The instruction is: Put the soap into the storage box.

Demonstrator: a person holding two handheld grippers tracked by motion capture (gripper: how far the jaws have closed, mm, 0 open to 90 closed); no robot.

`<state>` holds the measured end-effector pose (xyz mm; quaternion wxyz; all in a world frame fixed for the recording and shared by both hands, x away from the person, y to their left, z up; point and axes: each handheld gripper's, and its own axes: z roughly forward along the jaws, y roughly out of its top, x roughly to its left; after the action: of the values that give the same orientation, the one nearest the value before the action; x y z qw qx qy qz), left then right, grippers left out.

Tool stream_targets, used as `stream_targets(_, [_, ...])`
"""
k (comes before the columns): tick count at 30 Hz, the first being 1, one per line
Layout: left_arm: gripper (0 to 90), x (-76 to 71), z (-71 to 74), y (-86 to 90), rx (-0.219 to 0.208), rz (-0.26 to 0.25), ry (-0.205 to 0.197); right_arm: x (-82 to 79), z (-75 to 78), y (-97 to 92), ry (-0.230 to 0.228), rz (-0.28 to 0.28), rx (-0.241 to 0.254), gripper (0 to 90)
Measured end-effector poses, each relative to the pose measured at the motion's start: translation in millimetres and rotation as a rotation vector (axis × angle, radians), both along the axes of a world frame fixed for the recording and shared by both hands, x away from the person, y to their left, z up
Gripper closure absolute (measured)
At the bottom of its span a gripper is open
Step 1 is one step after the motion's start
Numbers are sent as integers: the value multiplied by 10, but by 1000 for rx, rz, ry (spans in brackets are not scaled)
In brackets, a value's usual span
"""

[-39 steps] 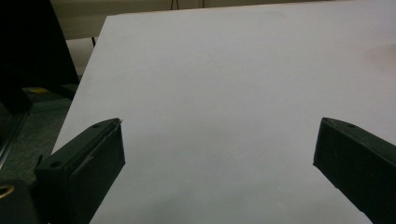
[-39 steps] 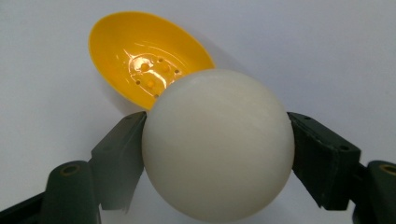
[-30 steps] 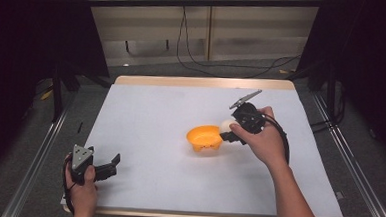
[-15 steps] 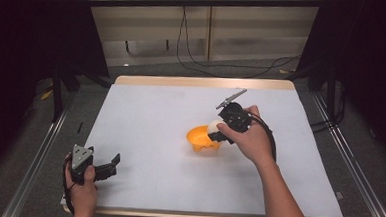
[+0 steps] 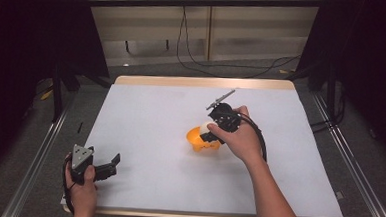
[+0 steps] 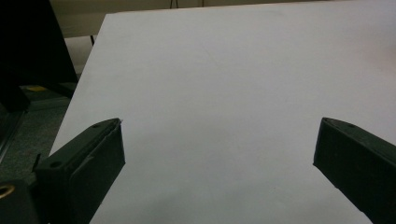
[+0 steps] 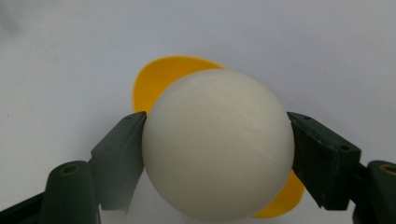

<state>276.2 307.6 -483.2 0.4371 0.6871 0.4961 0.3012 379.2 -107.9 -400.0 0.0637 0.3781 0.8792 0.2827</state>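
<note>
Two black jaws of the right gripper (image 7: 217,154) are clamped on a smooth cream-white ball (image 7: 218,145), held just above the shallow orange plastic bowl (image 5: 201,140) near the middle of the high view's white table (image 5: 145,116). By my reading the step in hand is setting the ball into the bowl, so the next move calls for lowering it over the hollow and parting the jaws. At the lower left of that view the left gripper (image 5: 109,165) rests with its jaws wide apart, holding nothing.
</note>
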Motion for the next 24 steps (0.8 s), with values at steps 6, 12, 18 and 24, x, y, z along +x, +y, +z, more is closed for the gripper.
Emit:
stream_targets(6, [18,1,0,1,1,0,0,26,-43,39,18,-32,-10,239])
stream_targets(12, [18,1,1,2,1,0,0,49,-106,61,27,-45,-22,239])
stream_targets(18, [18,0,1,-3,6,5,0,60,-141,70,33,-53,-35,238])
stream_targets(24, [18,2,-1,0,-2,0,2,61,-119,50,14,-69,-20,245])
